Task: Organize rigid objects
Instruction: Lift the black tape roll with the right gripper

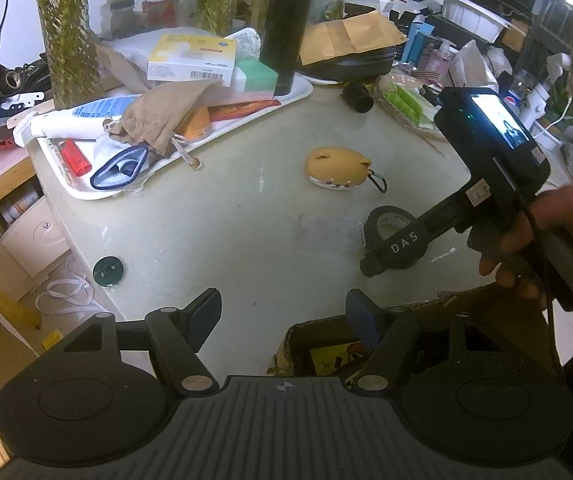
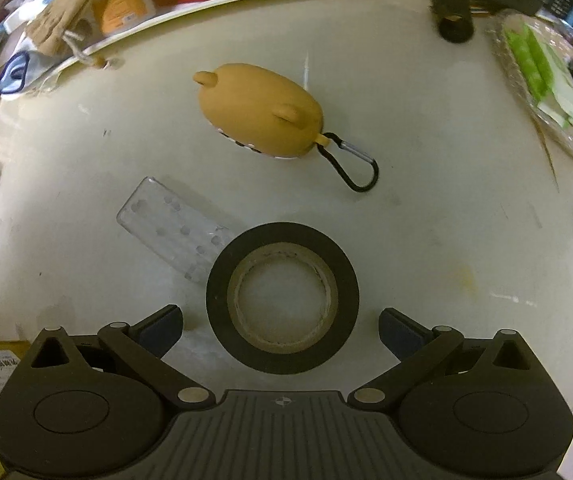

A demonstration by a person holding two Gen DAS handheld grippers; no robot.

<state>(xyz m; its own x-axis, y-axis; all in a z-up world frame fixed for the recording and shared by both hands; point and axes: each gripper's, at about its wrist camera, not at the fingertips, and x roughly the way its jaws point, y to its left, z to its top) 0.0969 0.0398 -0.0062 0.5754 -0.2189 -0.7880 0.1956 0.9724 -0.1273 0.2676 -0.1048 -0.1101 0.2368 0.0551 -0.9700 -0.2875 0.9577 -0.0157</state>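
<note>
I have the right gripper (image 2: 281,326) pointing steeply down over the tape (image 2: 282,298), jaws wide with a pad on either side of the roll and neither touching it; the tape lies flat mid-table (image 2: 426,216), just beside the clear tray (image 2: 174,228). Risk as I see it: if I close off-centre, one pad hits first and shoves the roll into that tray or pops it out. Left gripper (image 1: 282,312) hangs wide and empty near the table's near edge, over the box (image 1: 482,304).

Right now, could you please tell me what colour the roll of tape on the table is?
The roll of tape is black with a tan inner core, clearest in the right wrist view.
</note>
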